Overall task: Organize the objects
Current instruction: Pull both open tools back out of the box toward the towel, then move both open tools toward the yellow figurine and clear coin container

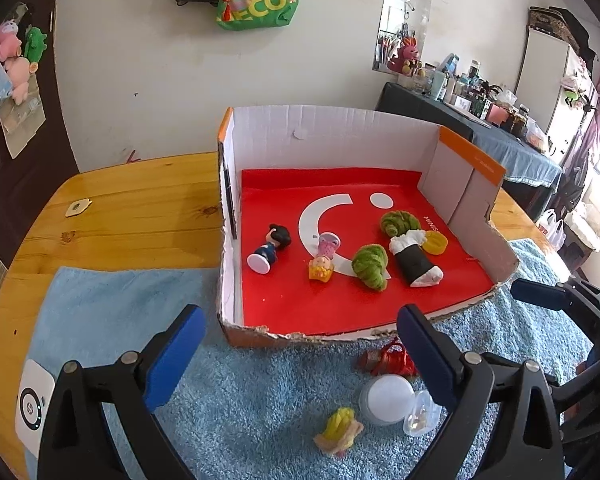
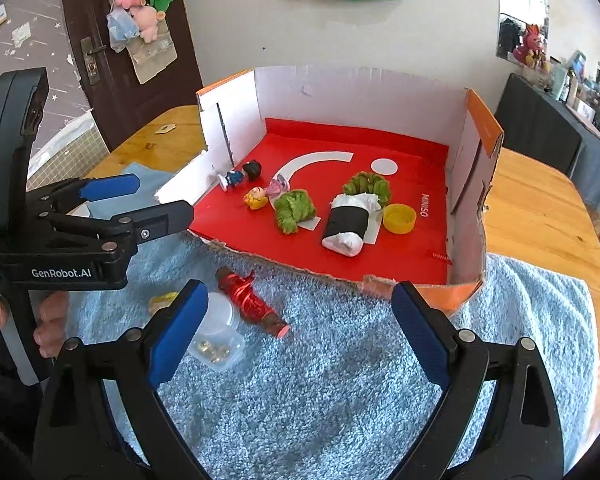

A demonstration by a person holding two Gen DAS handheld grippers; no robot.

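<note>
A cut-open cardboard box with a red floor holds a small figure, a pink and yellow toy, two green plush pieces, a black-and-white roll and a yellow cap. On the blue towel in front lie a red wrapped object, a clear container with a white lid and a yellow toy. My left gripper is open and empty above the towel. My right gripper is open and empty.
The towel lies on a wooden table. A white device sits at the towel's left edge. A small beige tag lies on the wood. A wall stands behind the box, a cluttered dark table at right.
</note>
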